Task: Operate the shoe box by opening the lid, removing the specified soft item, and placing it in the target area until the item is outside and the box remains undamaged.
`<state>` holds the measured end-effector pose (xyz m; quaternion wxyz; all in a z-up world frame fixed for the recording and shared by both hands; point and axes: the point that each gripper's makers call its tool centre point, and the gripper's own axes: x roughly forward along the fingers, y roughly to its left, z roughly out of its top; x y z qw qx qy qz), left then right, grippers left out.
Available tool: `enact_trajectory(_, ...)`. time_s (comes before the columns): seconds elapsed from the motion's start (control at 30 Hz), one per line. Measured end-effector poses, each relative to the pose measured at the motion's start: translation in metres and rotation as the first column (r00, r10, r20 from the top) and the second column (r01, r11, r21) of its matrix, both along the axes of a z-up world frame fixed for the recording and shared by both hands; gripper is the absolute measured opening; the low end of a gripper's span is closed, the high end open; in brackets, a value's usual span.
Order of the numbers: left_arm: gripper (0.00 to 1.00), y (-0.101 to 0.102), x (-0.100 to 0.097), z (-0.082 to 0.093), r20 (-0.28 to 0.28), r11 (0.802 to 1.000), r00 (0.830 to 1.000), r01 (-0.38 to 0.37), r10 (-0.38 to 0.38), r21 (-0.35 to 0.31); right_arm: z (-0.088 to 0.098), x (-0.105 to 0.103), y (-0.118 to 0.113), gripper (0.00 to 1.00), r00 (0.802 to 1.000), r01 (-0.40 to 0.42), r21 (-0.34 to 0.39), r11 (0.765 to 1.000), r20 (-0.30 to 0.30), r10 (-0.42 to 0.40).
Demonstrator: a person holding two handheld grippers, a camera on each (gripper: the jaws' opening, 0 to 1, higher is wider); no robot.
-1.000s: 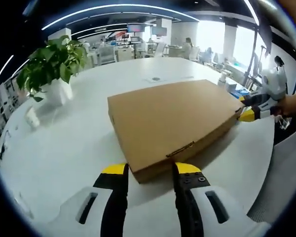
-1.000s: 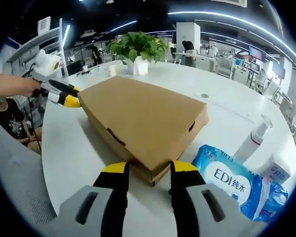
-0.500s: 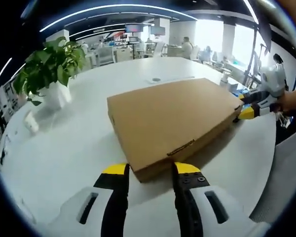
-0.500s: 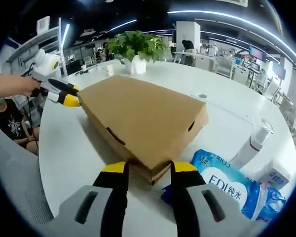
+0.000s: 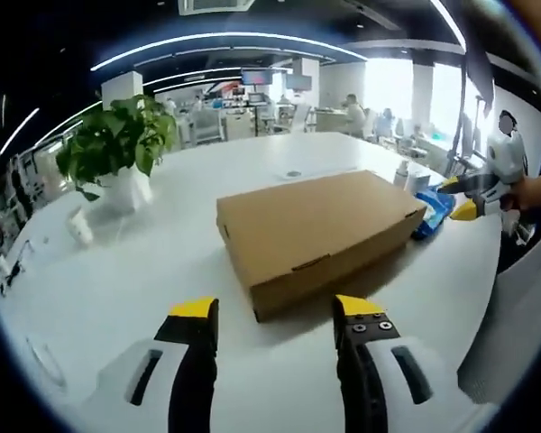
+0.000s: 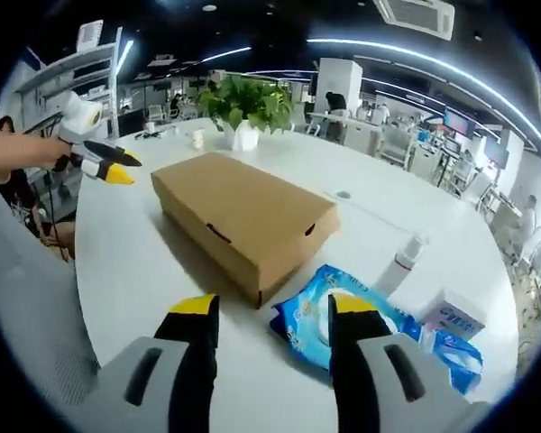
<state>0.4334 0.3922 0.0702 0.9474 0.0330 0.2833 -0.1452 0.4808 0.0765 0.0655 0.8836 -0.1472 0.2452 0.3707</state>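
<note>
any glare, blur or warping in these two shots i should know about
Left gripper view: bright windows at upper right wash out the background, and the ceiling lights bow into arcs from the fisheye. Right gripper view: the white table glares lightly, while the shoe box stays sharp and casts a soft shadow; far desks are small and indistinct.

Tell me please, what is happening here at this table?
A person holds a gripper in each hand over a white table. Between them lies a closed cardboard shoe box; its lid is not yet lifted. The left gripper and the right gripper are both open and apart from the box. A blue wipes pack lies beside the box, and a potted plant stands behind.
</note>
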Motion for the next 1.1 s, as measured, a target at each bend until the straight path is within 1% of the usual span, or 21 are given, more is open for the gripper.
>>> enact_trajectory(0.07,0.56,-0.004,-0.009,0.009,0.015,1.000,1.000,-0.010,0.010,-0.013,0.004,-0.007,-0.013,0.51,1.000,0.017,-0.004,1.000,0.008,-0.017)
enact_trajectory(0.1,0.58,-0.006,-0.012,0.012,0.023,1.000,1.000,-0.017,0.018,-0.017,0.005,-0.008,-0.014,0.52,1.000,0.020,-0.004,1.000,0.010,-0.020)
enact_trajectory(0.17,0.61,-0.009,-0.016,0.024,0.073,1.000,0.997,-0.023,0.024,-0.011,0.012,-0.019,-0.031,0.54,0.999,0.048,0.009,0.999,0.024,-0.048)
enact_trajectory(0.2,0.62,-0.010,-0.018,0.029,0.094,1.000,0.995,-0.024,0.024,0.003,0.011,-0.022,-0.036,0.55,0.998,0.051,0.003,0.999,0.028,-0.051)
enact_trajectory(0.23,0.63,-0.012,-0.021,0.036,0.121,0.999,0.992,-0.030,0.028,0.017,0.011,-0.027,-0.045,0.56,0.998,0.059,-0.019,0.998,0.033,-0.058)
enact_trajectory(0.27,0.64,-0.013,-0.023,0.037,0.125,0.999,0.992,-0.030,0.027,0.018,0.011,-0.030,-0.050,0.57,0.997,0.069,-0.016,0.998,0.034,-0.068)
enact_trajectory(0.3,0.67,-0.017,-0.028,0.040,0.121,0.999,0.992,-0.031,0.030,0.009,0.013,-0.033,-0.054,0.57,0.997,0.077,-0.008,0.997,0.032,-0.076)
enact_trajectory(0.37,0.72,-0.022,-0.035,0.047,0.133,0.999,0.991,-0.033,0.033,0.002,0.016,-0.042,-0.067,0.59,0.994,0.102,-0.005,0.995,0.036,-0.102)
enact_trajectory(0.43,0.74,-0.026,-0.042,0.052,0.141,1.000,0.990,-0.029,0.029,0.000,0.017,-0.048,-0.075,0.62,0.993,0.113,-0.015,0.994,0.041,-0.112)
enact_trajectory(0.53,0.77,-0.034,-0.053,0.053,0.132,1.000,0.991,-0.015,0.016,-0.009,0.025,-0.059,-0.086,0.67,0.988,0.139,-0.006,0.990,0.062,-0.138)
enact_trajectory(0.6,0.81,-0.038,-0.060,0.053,0.124,1.000,0.992,-0.007,0.008,-0.006,0.030,-0.064,-0.090,0.71,0.986,0.150,0.009,0.989,0.072,-0.150)
enact_trajectory(0.63,0.82,-0.039,-0.064,0.054,0.123,1.000,0.992,-0.005,0.005,-0.001,0.030,-0.066,-0.091,0.73,0.985,0.153,0.010,0.988,0.074,-0.154)
enact_trajectory(0.7,0.84,-0.039,-0.067,0.060,0.162,1.000,0.987,-0.006,0.003,0.014,0.031,-0.071,-0.095,0.76,0.984,0.156,-0.011,0.988,0.090,-0.155)
enact_trajectory(0.73,0.85,-0.040,-0.068,0.062,0.168,1.000,0.986,-0.003,0.001,0.009,0.030,-0.074,-0.095,0.77,0.984,0.155,-0.018,0.988,0.091,-0.153)
enact_trajectory(0.83,0.91,-0.045,-0.075,0.065,0.164,1.000,0.986,-0.002,0.004,-0.014,0.031,-0.082,-0.095,0.79,0.984,0.153,-0.017,0.988,0.098,-0.151)
enact_trajectory(0.87,0.92,-0.047,-0.079,0.066,0.169,1.000,0.986,0.006,-0.003,-0.016,0.031,-0.086,-0.095,0.80,0.984,0.155,-0.004,0.988,0.091,-0.154)
enact_trajectory(0.93,0.95,-0.050,-0.084,0.068,0.173,1.000,0.985,0.010,-0.007,-0.018,0.031,-0.090,-0.096,0.83,0.982,0.163,0.008,0.987,0.098,-0.163)
enact_trajectory(1.0,0.99,-0.052,-0.087,0.070,0.182,0.999,0.983,0.004,0.003,-0.036,0.031,-0.094,-0.098,0.85,0.980,0.173,0.011,0.985,0.101,-0.173)
enact_trajectory(1.1,1.00,-0.055,-0.093,0.072,0.191,0.999,0.982,0.006,0.002,-0.040,0.033,-0.100,-0.100,0.89,0.976,0.184,0.017,0.983,0.115,-0.184)
